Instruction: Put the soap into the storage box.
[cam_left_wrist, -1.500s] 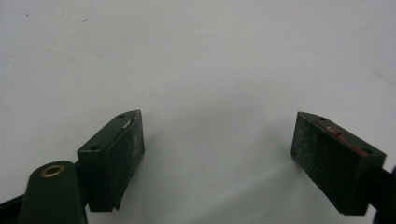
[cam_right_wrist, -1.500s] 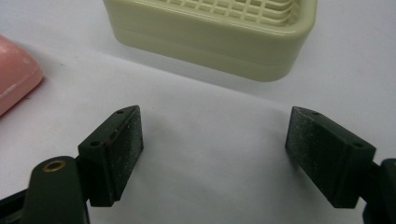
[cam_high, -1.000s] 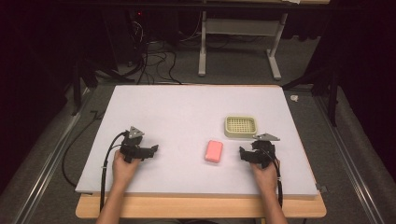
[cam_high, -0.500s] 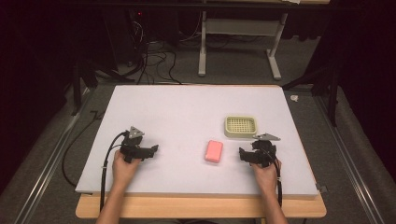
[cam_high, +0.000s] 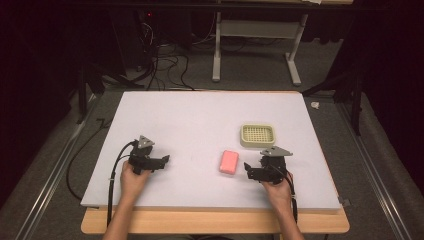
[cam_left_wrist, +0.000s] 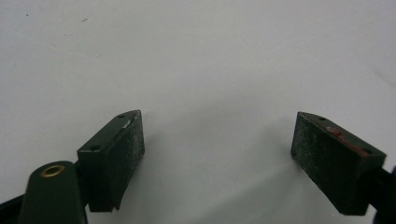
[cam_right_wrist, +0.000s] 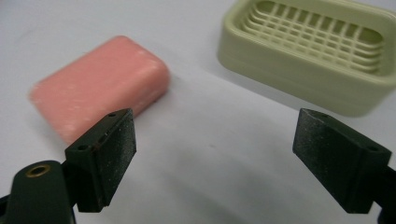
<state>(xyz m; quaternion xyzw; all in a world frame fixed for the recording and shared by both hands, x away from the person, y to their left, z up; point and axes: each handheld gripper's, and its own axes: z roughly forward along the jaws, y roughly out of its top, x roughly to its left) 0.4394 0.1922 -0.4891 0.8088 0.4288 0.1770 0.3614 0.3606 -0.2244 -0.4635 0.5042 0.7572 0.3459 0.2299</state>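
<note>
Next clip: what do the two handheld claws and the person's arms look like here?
Both claws, the left claw and the right claw, are black, each topped by a grey three-cornered plate and trailing a black cable. Up close, the jaws are dark rectangular blocks with speckled, worn pads and small screw holes; a brass-coloured ring sits at lower left, and one left jaw has a reddish mark. The forearms are bare, no sleeves visible.

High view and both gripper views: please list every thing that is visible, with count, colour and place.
soap bar: one, pink, on the table, right of centre, near the right gripper
soap dish: one, pale yellow-green with a grid floor, empty, behind the soap bar, apart from it
table: one, pale lilac-white top with a wooden front edge
frame stand: one, light grey, on the floor behind the table
cables: several, black, on the floor behind the table
left gripper: one, black, open, over bare table
right gripper: one, black, open, beside the soap bar
</note>
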